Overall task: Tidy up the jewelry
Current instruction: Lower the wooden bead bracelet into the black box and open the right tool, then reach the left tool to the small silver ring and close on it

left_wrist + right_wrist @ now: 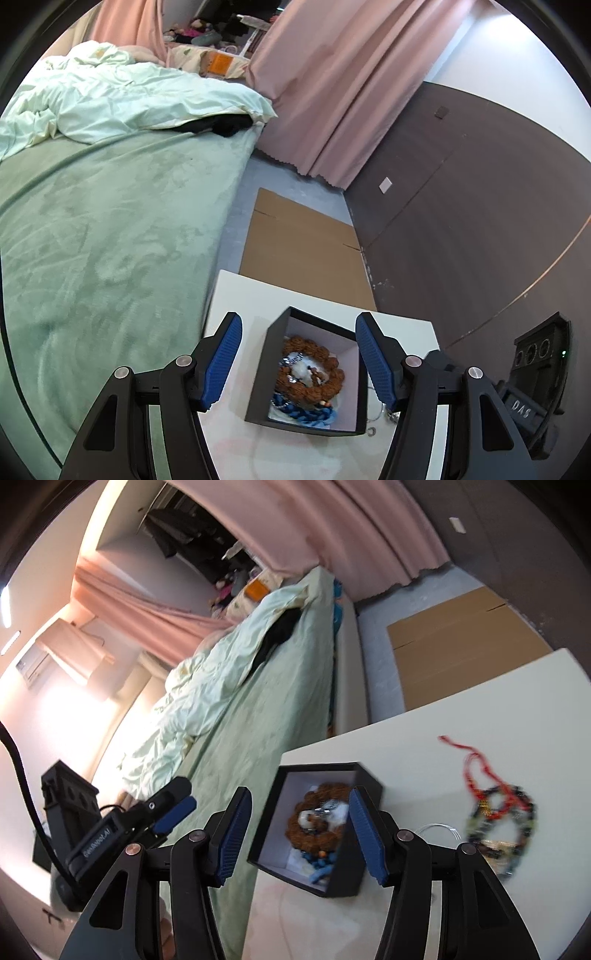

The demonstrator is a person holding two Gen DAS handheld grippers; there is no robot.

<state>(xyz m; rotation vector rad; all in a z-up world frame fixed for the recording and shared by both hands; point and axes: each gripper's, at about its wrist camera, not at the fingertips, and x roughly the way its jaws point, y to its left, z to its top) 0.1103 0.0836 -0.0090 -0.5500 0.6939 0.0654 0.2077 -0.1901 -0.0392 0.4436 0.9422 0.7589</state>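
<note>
My right gripper point(297, 834) stands open and empty over the black square cardboard box point(365, 781), which already holds a brown bead bracelet point(317, 836). The left gripper point(299, 363) is open there too. Only the right view shows the loose multicoloured bead necklaces point(498, 812) on the white table point(424, 720), to the right, nearer my right hand.

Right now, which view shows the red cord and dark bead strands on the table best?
The right wrist view: the bead strands lie fully visible beside the black box. The left wrist view doesn't show them.
</note>
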